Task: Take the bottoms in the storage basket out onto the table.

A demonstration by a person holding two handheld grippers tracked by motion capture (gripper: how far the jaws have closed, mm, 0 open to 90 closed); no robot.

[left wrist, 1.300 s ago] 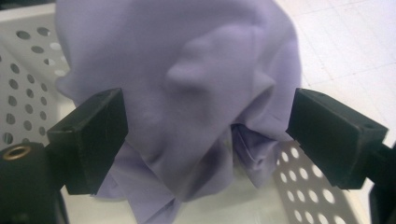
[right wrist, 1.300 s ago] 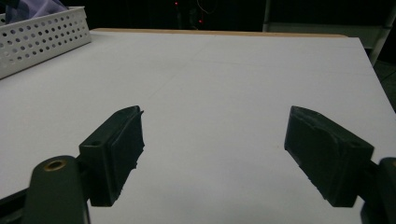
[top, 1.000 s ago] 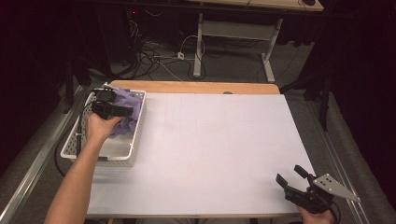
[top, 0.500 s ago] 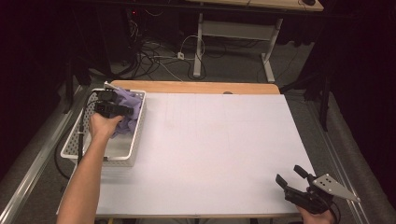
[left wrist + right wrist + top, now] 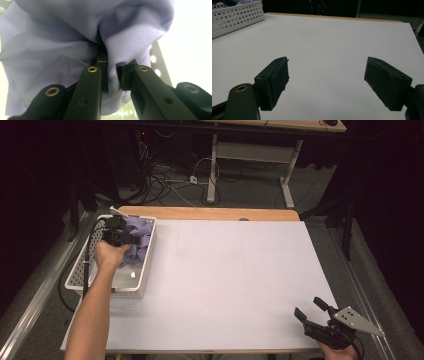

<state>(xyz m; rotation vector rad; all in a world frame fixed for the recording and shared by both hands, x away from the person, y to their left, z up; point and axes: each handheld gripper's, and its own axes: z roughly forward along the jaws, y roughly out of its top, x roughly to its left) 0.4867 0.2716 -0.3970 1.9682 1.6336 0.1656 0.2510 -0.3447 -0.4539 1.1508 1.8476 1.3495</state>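
One fold of cloth [image 5: 75,40] is clamped in the left tongs [image 5: 112,72], just closed; right tongs [image 5: 325,82] gape, idle. Next: lift it from the basket [image 5: 142,280].

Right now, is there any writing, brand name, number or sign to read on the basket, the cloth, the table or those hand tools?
None: no readable text anywhere.
White basket: plain holes, no label.
Purple cloth: plain, no tag in sight.
White table: faint lines, no writing.
Left gripper, shut on the cloth, and right gripper, open: black jaws, unmarked.
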